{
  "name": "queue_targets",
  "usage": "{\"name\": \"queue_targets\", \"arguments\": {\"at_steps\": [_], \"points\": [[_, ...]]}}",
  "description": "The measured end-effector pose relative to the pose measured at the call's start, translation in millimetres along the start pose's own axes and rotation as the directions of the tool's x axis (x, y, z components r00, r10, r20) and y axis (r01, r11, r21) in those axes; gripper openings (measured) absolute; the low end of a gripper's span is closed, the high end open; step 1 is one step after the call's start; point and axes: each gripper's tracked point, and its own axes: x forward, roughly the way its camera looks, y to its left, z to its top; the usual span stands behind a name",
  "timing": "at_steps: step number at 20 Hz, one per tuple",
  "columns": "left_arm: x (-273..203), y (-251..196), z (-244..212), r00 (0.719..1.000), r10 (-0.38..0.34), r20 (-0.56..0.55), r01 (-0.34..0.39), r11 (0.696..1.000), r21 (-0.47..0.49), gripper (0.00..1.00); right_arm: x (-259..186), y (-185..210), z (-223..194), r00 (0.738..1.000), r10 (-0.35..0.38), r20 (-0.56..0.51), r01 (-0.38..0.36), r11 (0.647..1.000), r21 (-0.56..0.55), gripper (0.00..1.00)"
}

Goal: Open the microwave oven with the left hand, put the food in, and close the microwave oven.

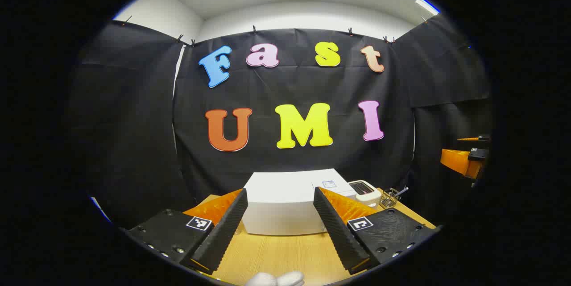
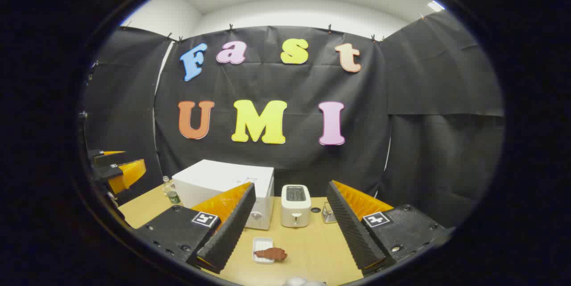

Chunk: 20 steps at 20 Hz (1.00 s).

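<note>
left gripper view: the microwave oven (image 1: 285, 203) is recorded as a white box standing on the wooden table (image 1: 276, 254) against the black cloth wall, straight ahead and framed between the two fingers. its door is seen closed. the left gripper (image 1: 280, 221) is held above the table, short of the oven; its fingers (image 1: 223, 232) are spread well apart and nothing is held between them. to the right of the oven a white toaster (image 1: 365, 192) is noted, and beyond it a small wire holder (image 1: 390, 198) with utensils. at the far right edge the right gripper (image 1: 466, 161) is seen, orange and black, raised off the table.

in the right gripper view the microwave oven (image 2: 225, 188) is observed at the left rear of the table (image 2: 312, 250), with the toaster (image 2: 295, 205) just beside it on its right. the food (image 2: 271, 254), a brown piece, is found lying on a small white tray (image 2: 261, 246) on the table in front of the oven and toaster, apart from both. the right gripper (image 2: 290, 225) is held above the table with its fingers (image 2: 352, 232) wide apart and empty, the tray lying between them farther off. a small bottle (image 2: 169, 191) stands at the oven's left side. the left gripper (image 2: 118, 167) is visible at the left edge, raised.
</note>
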Motion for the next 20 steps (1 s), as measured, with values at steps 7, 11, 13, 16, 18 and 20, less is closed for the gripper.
{"name": "queue_targets", "arguments": {"at_steps": [7, 11, 13, 16, 18, 20], "points": [[9.5, 3.9, -12.0, 1.000, 0.016, -0.013, -0.016, 1.000, -0.007, 0.95, 10.1, -10.0, -3.1, 1.000, -0.018, -0.004, 0.018, 1.000, 0.009, 1.00], [16.3, -1.2, -21.3, 1.000, 0.011, -0.012, -0.011, 1.000, -0.003, 0.95, 13.5, -13.5, -3.5, 1.000, -0.011, -0.003, 0.011, 0.999, 0.037, 0.95], [23.4, -8.9, -29.8, 1.000, -0.001, -0.007, 0.001, 1.000, -0.008, 0.94, 16.2, -16.5, -0.6, 1.000, -0.017, 0.001, 0.017, 0.999, 0.033, 0.95], [43.3, -34.2, -53.7, 0.999, -0.037, -0.003, 0.037, 0.999, -0.019, 0.94, 16.3, -17.7, 5.8, 1.000, -0.006, 0.002, 0.005, 1.000, 0.029, 1.00], [57.1, -52.7, -76.7, 0.998, -0.066, -0.025, 0.065, 0.998, -0.028, 0.94, 15.9, -26.6, 9.8, 1.000, -0.013, -0.001, 0.013, 1.000, 0.023, 0.95], [72.2, -75.5, -99.4, 0.995, -0.090, -0.042, 0.088, 0.994, -0.059, 0.94, 16.3, -38.6, 12.5, 0.999, -0.038, -0.008, 0.039, 0.999, 0.008, 1.00]]}}
